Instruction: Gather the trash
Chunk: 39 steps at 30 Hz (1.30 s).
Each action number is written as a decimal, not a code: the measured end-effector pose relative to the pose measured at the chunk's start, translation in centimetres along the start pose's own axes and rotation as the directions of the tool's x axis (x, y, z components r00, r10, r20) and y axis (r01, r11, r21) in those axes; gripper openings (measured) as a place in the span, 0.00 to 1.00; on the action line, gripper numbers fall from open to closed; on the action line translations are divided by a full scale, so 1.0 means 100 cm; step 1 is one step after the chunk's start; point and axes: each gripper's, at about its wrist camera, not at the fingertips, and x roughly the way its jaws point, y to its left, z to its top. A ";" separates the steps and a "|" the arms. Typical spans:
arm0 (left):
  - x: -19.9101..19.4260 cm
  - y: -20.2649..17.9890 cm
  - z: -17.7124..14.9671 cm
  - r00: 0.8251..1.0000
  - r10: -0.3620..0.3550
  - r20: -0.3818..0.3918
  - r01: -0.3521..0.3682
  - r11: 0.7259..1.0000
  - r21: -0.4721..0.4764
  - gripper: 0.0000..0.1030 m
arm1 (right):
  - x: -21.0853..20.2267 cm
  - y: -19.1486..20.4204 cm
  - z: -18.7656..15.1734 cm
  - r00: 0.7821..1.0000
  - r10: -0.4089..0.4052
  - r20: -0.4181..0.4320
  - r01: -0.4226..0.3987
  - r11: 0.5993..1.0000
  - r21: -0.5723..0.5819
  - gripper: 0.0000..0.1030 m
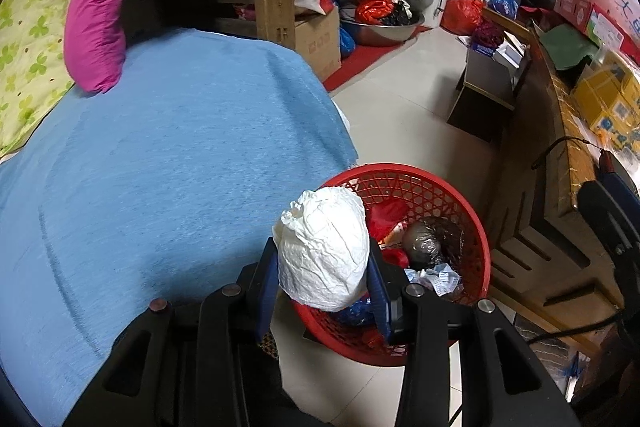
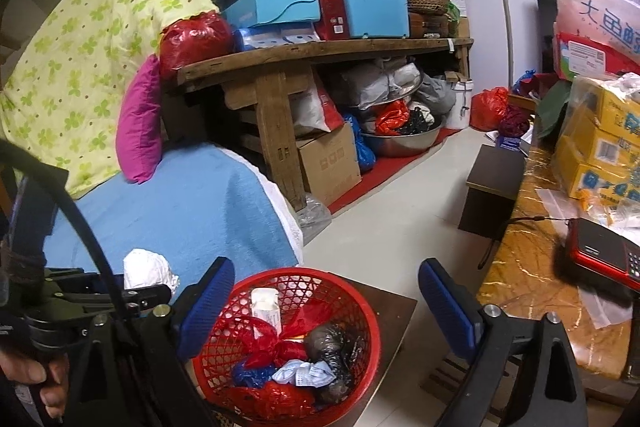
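Left gripper (image 1: 324,263), low centre of its frame, is clamped on a crumpled white paper ball (image 1: 324,247) held over the near rim of the red plastic mesh basket (image 1: 476,227). Right gripper (image 2: 326,301) hangs wide and empty above that basket. Drop-off seems underway; next, release over the basket.

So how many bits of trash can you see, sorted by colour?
White: 2, the crumpled paper ball in the left gripper and a bottle in the red basket
Red: 2, a knotted bag and another bag
Blue: 1, a wrapper
Dark: 1, a wrapped bundle
Pale blue: 1, a crumpled mask
Total: 7 that show
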 end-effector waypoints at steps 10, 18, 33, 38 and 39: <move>0.040 -0.022 0.015 0.994 -0.075 -0.085 0.081 0.994 0.071 0.79 | -0.005 -0.018 -0.001 0.999 -0.045 0.000 0.045 0.999 0.023 0.95; 0.010 0.004 0.014 0.998 -0.068 0.007 0.068 0.997 0.030 0.79 | -0.008 -0.015 0.000 0.999 -0.052 0.002 0.052 0.999 0.014 0.95; -0.069 0.067 -0.038 0.983 0.074 0.167 -0.056 0.992 -0.110 0.84 | -0.013 0.035 -0.030 0.995 -0.022 -0.094 0.013 0.995 -0.098 0.95; -0.087 0.075 -0.052 0.980 0.056 0.191 -0.029 0.989 -0.143 0.84 | -0.027 0.050 -0.042 0.994 -0.022 -0.111 0.008 0.992 -0.126 0.95; -0.091 0.077 -0.054 0.979 0.056 0.198 -0.027 0.989 -0.147 0.84 | -0.028 0.053 -0.042 0.993 -0.021 -0.115 0.006 0.992 -0.129 0.95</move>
